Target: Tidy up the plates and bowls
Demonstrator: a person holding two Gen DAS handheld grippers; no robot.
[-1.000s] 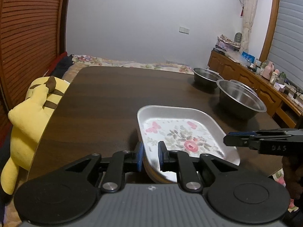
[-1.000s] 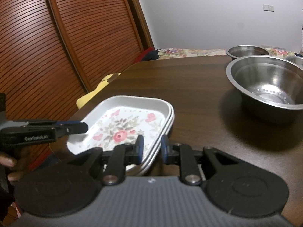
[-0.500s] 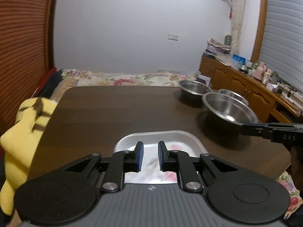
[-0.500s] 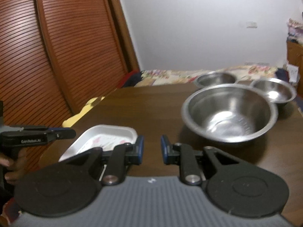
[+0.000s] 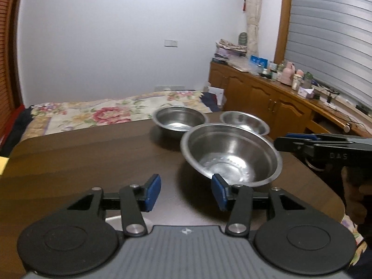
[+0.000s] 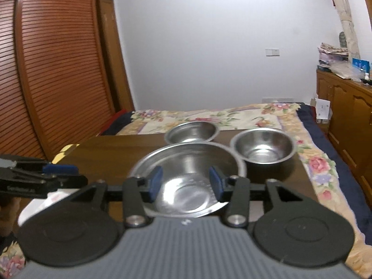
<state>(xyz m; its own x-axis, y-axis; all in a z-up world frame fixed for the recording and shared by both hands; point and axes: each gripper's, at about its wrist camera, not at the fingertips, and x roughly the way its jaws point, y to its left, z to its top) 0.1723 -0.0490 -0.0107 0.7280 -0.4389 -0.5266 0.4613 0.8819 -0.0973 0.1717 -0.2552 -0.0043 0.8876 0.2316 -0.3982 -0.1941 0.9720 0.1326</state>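
L gripper (image 5: 186, 191) & R gripper (image 6: 185, 183): jaws opening, empty; big steel bowl (image 6: 186, 174) ahead.

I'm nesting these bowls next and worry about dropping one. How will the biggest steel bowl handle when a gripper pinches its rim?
The biggest steel bowl looks thin-walled, so probably light and stiff. Its polished, sloped wall may slip between pads; the flared rim seems the safer hold. Lifted by one side, it will likely tilt. The dark table looks smooth, so a push should slide it.
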